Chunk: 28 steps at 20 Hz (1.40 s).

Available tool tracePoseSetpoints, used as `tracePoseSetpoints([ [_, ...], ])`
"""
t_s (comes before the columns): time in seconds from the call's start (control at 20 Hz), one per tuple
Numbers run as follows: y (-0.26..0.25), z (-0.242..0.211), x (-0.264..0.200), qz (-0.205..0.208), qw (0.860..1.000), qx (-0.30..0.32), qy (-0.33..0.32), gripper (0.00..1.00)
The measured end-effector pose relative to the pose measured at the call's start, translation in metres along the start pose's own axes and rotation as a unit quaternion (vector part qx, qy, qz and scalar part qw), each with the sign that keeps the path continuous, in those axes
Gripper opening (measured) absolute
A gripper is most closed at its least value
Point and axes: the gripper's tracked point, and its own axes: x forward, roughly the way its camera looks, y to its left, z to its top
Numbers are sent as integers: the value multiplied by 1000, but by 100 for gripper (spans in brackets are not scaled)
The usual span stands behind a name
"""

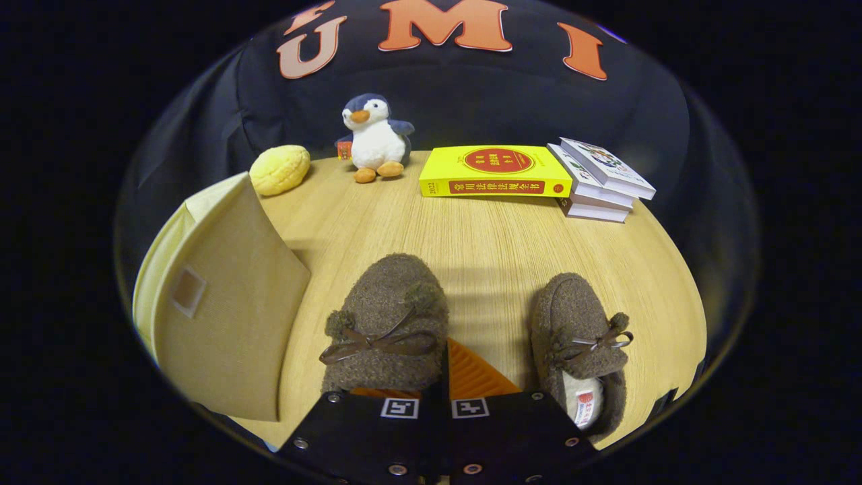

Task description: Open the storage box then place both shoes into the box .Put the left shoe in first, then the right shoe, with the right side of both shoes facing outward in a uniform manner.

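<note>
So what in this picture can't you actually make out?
- Gripper, gripper view: its fingers sit together; the left shoe covers one, so a grip on the shoe cannot be told.
- Storage box: its flap faces the camera, hiding the inside.
- Right shoe: its inner label is too small to read.
- Stacked books: cover print is too small.

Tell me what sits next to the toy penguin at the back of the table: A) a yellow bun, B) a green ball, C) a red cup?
A: a yellow bun lies beside the toy penguin at the far side of the table.
</note>
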Motion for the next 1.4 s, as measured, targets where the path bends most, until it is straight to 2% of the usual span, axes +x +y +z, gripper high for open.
tracePoseSetpoints([
  [0.35,55,77,-75,31,998,35,-42,4],
  [0.65,140,115,-97,73,995,-7,-63,4],
  [1.0,227,93,-60,91,994,-57,-12,3],
  [1.25,252,48,-28,62,994,-64,63,4],
  [1.4,260,35,-12,42,994,-59,87,4],
])
